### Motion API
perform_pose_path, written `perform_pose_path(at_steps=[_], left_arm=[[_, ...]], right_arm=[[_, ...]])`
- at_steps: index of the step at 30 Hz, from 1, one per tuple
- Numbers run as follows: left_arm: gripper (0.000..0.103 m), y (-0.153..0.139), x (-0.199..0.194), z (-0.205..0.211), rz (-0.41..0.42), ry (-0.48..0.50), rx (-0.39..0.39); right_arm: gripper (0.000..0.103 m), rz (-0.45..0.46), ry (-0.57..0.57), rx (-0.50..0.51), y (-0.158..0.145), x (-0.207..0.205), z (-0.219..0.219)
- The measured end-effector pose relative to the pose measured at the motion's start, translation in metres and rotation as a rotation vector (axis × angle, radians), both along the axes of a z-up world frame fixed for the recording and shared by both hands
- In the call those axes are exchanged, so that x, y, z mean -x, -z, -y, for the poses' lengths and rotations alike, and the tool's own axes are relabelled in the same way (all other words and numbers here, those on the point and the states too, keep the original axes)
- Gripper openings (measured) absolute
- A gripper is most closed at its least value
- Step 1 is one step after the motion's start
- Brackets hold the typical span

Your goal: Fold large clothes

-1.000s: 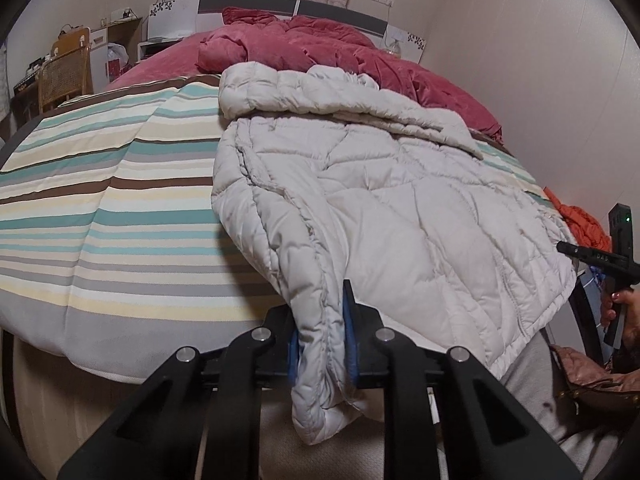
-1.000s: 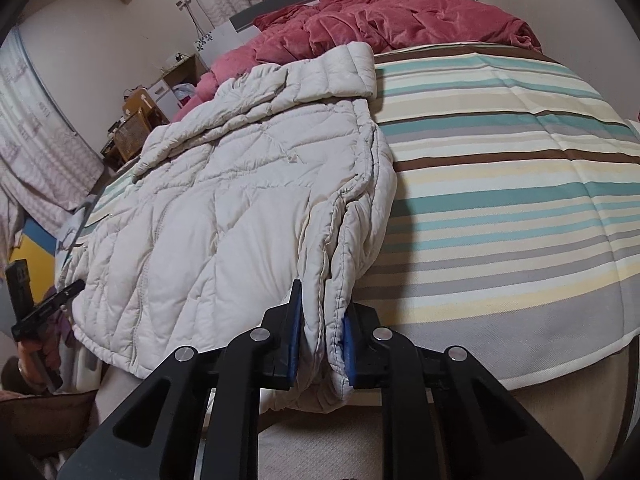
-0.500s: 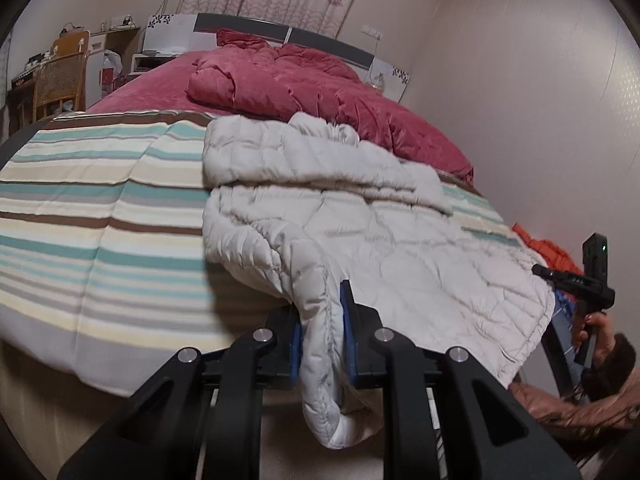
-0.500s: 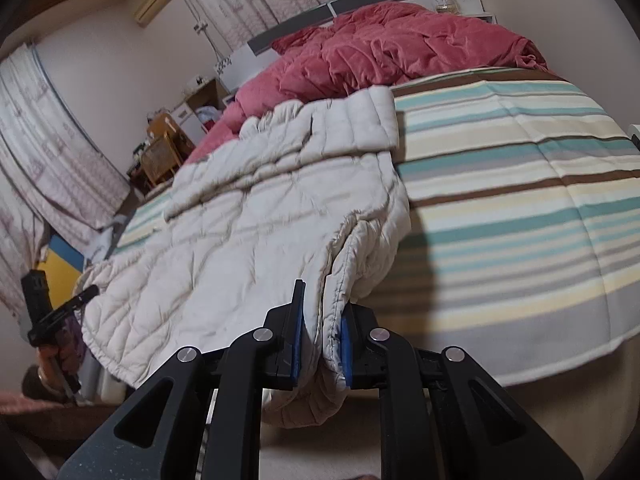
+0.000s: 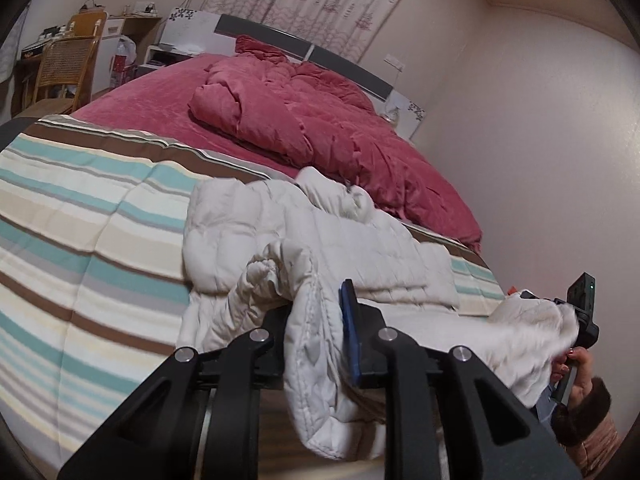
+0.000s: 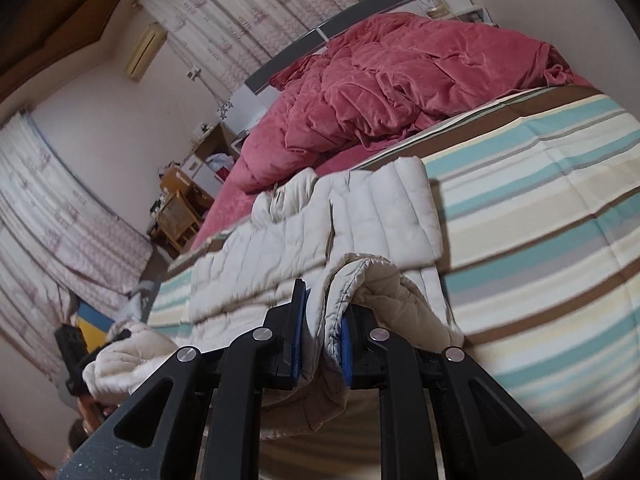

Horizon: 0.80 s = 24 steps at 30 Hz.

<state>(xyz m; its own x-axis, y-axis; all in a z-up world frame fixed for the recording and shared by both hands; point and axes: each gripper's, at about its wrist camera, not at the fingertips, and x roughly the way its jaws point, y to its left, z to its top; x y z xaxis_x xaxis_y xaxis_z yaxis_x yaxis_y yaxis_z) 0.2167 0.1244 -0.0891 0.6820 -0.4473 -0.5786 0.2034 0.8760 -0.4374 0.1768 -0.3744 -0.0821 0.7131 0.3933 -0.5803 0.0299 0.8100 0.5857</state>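
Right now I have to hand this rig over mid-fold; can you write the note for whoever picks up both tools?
Left tool: shut on one bottom corner of the white quilted jacket.
Right tool: shut on the other bottom corner.
Jacket: collar end lies on the striped bedspread, in front of the red comforter; the hem is lifted off the bed between the tools.
Done: both corners gripped and raised.
Left: probably carry the hem toward the collar end, lay it flat, release, then finish folding.
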Motion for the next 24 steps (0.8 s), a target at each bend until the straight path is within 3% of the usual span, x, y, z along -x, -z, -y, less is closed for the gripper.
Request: perform_pose_path(at_steps=[10, 12, 15, 17, 18, 20, 22, 24], left_arm=[[0.023, 0.041, -0.120, 0.012, -0.132, -0.064, -0.052], [0.026, 0.050, -0.133, 0.013, -0.155, -0.080, -0.059], [0.039, 0.058, -0.144, 0.013, -0.155, -0.110, -0.067], [0.056, 0.061, -0.146, 0.008, -0.145, -0.137, -0.031], [0.059, 0.062, -0.147, 0.004, -0.138, -0.149, 0.004], [0.064, 0.065, -0.148, -0.002, -0.137, -0.165, 0.049], [0.065, 0.065, -0.149, -0.005, -0.124, -0.175, 0.049], [0.071, 0.061, -0.145, -0.009, -0.076, -0.184, 0.050]], right_arm=[[0.015, -0.141, 0.088, -0.059, 0.041, -0.114, 0.016], [0.015, -0.170, 0.105, -0.077, 0.051, -0.128, 0.019], [0.023, -0.189, 0.138, -0.128, 0.066, -0.142, 0.028], [0.036, -0.183, 0.166, -0.171, 0.073, -0.146, 0.035], [0.041, -0.171, 0.177, -0.198, 0.076, -0.146, 0.038], [0.066, -0.139, 0.207, -0.239, 0.078, -0.142, 0.044], [0.080, -0.099, 0.244, -0.207, 0.073, -0.135, 0.047], [0.082, -0.066, 0.259, -0.146, 0.066, -0.130, 0.048]])
